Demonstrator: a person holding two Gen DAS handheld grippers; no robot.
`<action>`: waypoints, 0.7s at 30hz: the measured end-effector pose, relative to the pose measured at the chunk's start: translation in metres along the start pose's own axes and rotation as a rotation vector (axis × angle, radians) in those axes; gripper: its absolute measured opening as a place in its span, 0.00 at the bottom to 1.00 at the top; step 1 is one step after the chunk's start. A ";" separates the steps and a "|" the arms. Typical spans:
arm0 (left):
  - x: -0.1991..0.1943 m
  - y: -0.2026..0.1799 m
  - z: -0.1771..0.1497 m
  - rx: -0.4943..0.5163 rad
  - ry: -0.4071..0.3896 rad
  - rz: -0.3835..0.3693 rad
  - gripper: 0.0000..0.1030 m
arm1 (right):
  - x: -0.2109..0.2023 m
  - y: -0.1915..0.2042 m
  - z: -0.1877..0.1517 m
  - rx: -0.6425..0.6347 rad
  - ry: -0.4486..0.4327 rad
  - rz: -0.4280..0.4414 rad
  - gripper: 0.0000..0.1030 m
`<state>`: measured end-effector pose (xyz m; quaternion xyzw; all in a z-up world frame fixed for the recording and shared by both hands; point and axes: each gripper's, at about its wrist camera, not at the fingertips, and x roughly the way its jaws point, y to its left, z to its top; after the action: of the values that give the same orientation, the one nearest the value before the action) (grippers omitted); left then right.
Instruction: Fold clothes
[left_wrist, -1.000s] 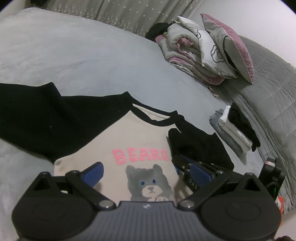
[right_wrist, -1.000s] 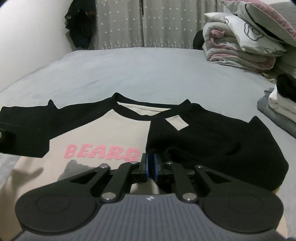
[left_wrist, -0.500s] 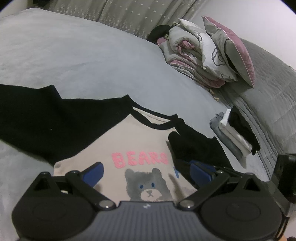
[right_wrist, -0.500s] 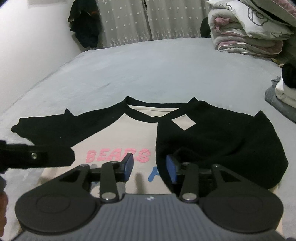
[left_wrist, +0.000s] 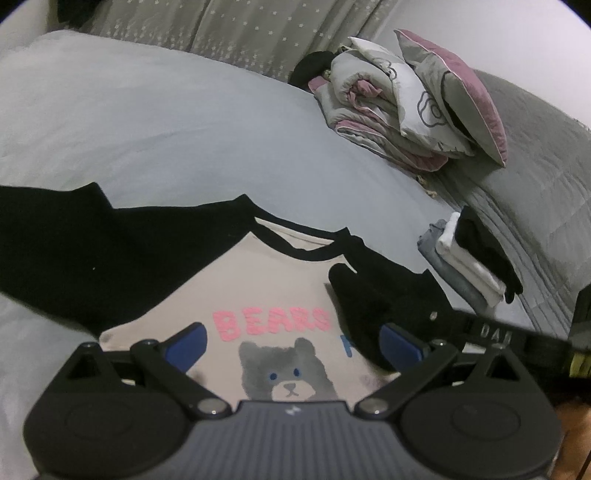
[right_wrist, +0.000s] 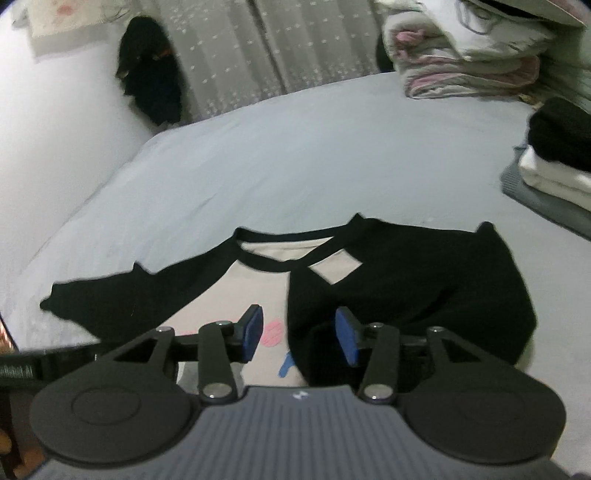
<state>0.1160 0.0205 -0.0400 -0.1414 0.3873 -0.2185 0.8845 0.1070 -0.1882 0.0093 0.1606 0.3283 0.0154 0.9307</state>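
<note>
A beige raglan shirt (left_wrist: 258, 288) with black sleeves, pink "BEARS" lettering and a grey bear print lies flat on the grey bed (left_wrist: 147, 129). Its right sleeve (right_wrist: 406, 280) is folded inward over the chest. The other sleeve (left_wrist: 92, 251) lies spread out to the left. My left gripper (left_wrist: 293, 343) hovers open above the bear print with nothing between its pads. My right gripper (right_wrist: 299, 334) hangs over the edge of the folded sleeve; its jaws are opening and hold nothing.
A stack of folded clothes (left_wrist: 469, 262) sits on the bed to the right of the shirt. Rolled bedding and a pillow (left_wrist: 406, 110) are piled at the far right. A dark garment (right_wrist: 151, 85) hangs by the curtain. Bare sheet lies beyond the shirt.
My right gripper, shut on the black sleeve a second ago, has let it go, opened, risen and drawn back. The sleeve stays folded over the shirt. The left gripper has hardly moved.
</note>
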 end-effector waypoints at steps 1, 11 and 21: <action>0.001 -0.003 -0.001 0.008 -0.001 0.000 0.97 | -0.001 -0.004 0.001 0.017 -0.001 -0.005 0.47; 0.014 -0.046 -0.017 0.209 -0.014 0.022 0.97 | -0.010 -0.050 0.013 0.151 0.014 -0.050 0.47; 0.052 -0.098 -0.016 0.308 0.025 -0.003 0.93 | -0.027 -0.090 0.022 0.294 -0.019 -0.069 0.47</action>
<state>0.1084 -0.0910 -0.0415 -0.0017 0.3602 -0.2783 0.8904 0.0927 -0.2830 0.0136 0.2840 0.3236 -0.0663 0.9001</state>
